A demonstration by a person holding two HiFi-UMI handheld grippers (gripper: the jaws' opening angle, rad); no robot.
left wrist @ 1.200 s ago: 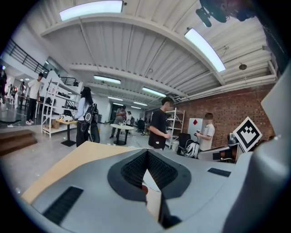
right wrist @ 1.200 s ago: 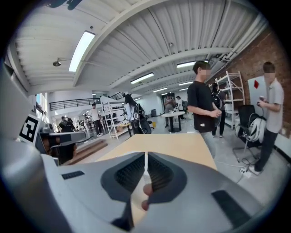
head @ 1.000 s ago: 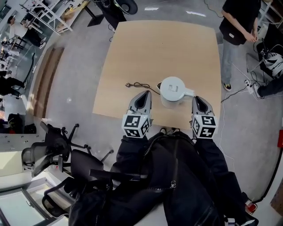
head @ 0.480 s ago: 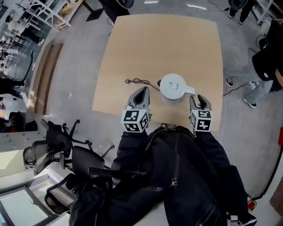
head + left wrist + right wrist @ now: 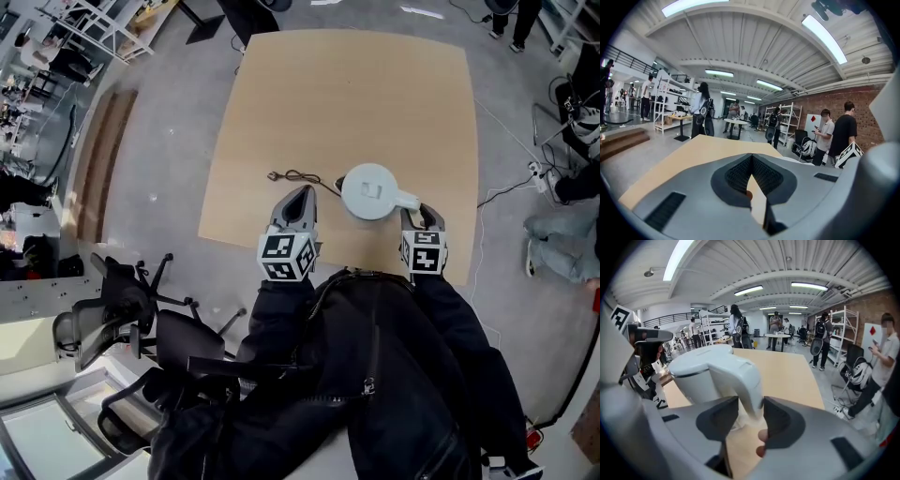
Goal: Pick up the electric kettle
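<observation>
The white electric kettle (image 5: 367,192) stands near the front edge of the wooden table (image 5: 347,94), its handle (image 5: 405,199) pointing right. My right gripper (image 5: 423,217) is at that handle. In the right gripper view the kettle (image 5: 701,373) fills the left and its handle (image 5: 745,380) sits between the jaws of my right gripper (image 5: 751,416), which are opening, with a gap on the left side. My left gripper (image 5: 300,195) hovers left of the kettle, and in the left gripper view its (image 5: 752,157) tips meet with nothing held.
A black power cord (image 5: 300,178) lies on the table just left of the kettle. Office chairs (image 5: 122,319) stand on the floor at the lower left. A person (image 5: 562,239) and cables are on the floor to the right of the table.
My right gripper has dropped lower and moved up to the kettle's handle. The left gripper shifted slightly. The person at the upper right has walked off.
</observation>
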